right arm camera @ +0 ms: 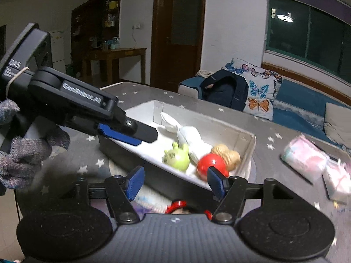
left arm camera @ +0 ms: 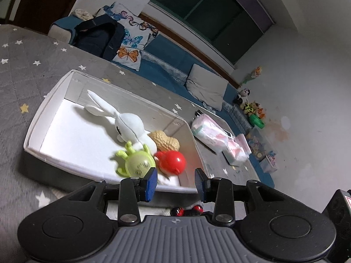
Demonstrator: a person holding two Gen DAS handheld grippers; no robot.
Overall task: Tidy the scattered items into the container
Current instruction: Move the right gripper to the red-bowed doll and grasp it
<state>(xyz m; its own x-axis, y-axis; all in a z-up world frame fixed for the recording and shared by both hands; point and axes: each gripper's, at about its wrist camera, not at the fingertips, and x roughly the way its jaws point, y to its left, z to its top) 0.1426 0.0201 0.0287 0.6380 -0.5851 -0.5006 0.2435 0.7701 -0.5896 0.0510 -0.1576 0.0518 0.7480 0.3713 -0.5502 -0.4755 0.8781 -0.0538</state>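
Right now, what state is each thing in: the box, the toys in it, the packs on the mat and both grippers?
White box: open-topped, on the starred mat.
White rabbit plush: lying inside the box.
Green toy: inside the box.
Red toy: inside the box.
Peanut toy: inside the box.
Tissue packs: on the mat, outside the box.
Left gripper: open, empty.
Right gripper: open, empty.
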